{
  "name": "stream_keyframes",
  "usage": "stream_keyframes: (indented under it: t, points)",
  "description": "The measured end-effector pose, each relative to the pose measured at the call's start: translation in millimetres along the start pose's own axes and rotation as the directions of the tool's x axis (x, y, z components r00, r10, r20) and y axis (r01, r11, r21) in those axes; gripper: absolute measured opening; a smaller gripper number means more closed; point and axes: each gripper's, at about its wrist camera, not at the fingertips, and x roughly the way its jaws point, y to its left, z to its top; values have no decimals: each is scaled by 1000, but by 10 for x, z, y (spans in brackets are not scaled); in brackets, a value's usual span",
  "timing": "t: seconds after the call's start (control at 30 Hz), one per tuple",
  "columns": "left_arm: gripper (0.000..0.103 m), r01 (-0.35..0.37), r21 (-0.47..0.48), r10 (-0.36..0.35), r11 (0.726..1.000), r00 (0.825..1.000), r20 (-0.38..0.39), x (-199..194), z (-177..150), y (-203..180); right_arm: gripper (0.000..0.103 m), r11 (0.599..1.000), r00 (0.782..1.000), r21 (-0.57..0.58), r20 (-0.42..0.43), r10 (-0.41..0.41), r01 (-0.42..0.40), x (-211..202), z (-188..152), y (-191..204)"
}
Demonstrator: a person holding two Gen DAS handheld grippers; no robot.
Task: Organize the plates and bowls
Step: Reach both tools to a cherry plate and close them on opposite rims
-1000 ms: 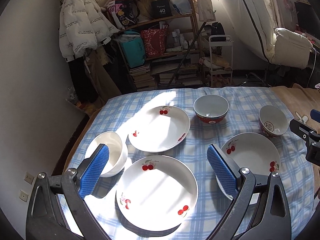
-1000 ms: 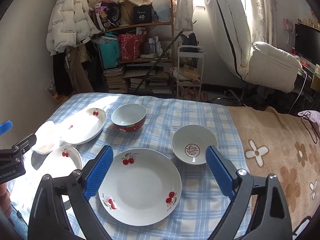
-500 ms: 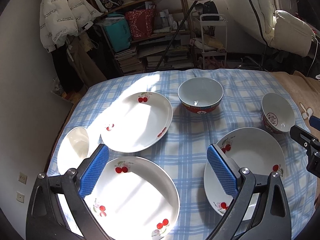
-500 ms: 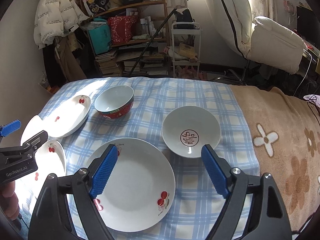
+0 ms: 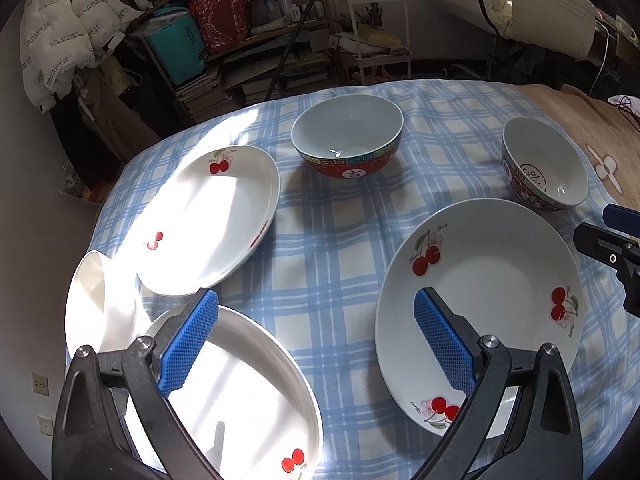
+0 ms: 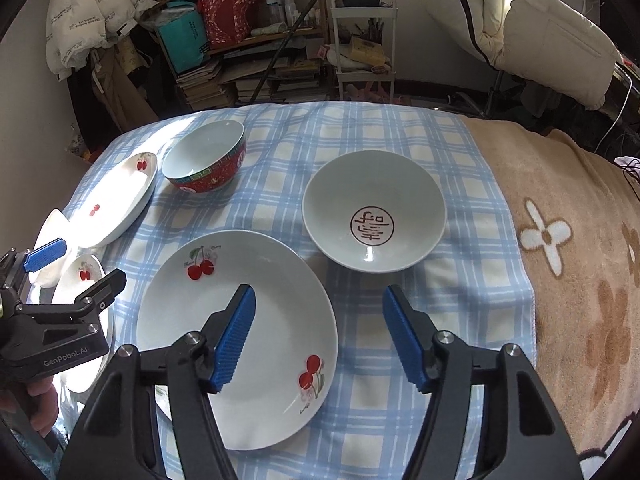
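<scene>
1. Plates and bowls lay spread on a blue checked cloth [image 6: 360, 140] over a table, with a tan flowered blanket [image 6: 568, 200] at the frame's right.
2. Right gripper [image 6: 318, 336] hung at the lower centre of its view, jaws part open and just narrowing, nothing clamped between them. Its left pad sat over a cherry plate [image 6: 236, 320]; its right pad hung over bare cloth.
3. Right of that plate's far rim stood a pale bowl [image 6: 374, 210] with a red seal mark inside.
4. Toward the upper left stood a red bowl [image 6: 206, 162], and left of it a second cherry plate [image 6: 120, 204].
5. Left gripper [image 5: 316, 340] showed wide-spread jaws in its own view, empty. Its left pad hung above a third cherry plate [image 5: 240, 392] at lower left; its right pad hung over the plate at lower right.
6. A plain white bowl [image 5: 96, 304] sat at the left edge, close beside both left-hand plates; whether they touched was unclear.
7. A hand [image 6: 38, 404] gripped the left tool at the lower left of the right view.
8. Behind the table, cluttered shelves [image 6: 248, 40] and a white jacket [image 6: 88, 12] filled the top of the frame.
</scene>
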Motion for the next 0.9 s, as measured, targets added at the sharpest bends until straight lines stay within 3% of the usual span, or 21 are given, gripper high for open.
stream_keyframes:
  t: [0.23, 0.33, 0.5, 0.6, 0.7, 0.83, 0.9]
  points:
    - [96, 33, 7, -33, 999, 999, -14, 94, -1, -64, 66, 1000, 999, 17, -47, 10, -10, 113, -47, -33]
    - [91, 48, 3, -48, 999, 999, -25, 145, 12, -52, 63, 1000, 998, 13, -69, 9, -8, 170, -67, -33]
    - [73, 105, -16, -106, 994, 992, -63, 239, 8, -46, 52, 999, 994, 25, -109, 24, -21, 270, -89, -60]
    - [63, 135, -25, -137, 991, 987, -87, 295, 1, -69, 51, 999, 992, 27, -123, 30, -27, 306, -110, -65]
    - [59, 157, -27, -159, 987, 981, -108, 346, -13, -95, 48, 998, 989, 43, -141, 42, -37, 346, -127, -81]
    - [53, 206, -65, -214, 976, 965, -150, 446, -23, -71, 48, 997, 985, 64, -165, 51, -41, 418, -144, -102]
    - [43, 229, -85, -241, 970, 955, -171, 496, -31, -53, 44, 996, 982, 77, -176, 64, -51, 447, -152, -116]
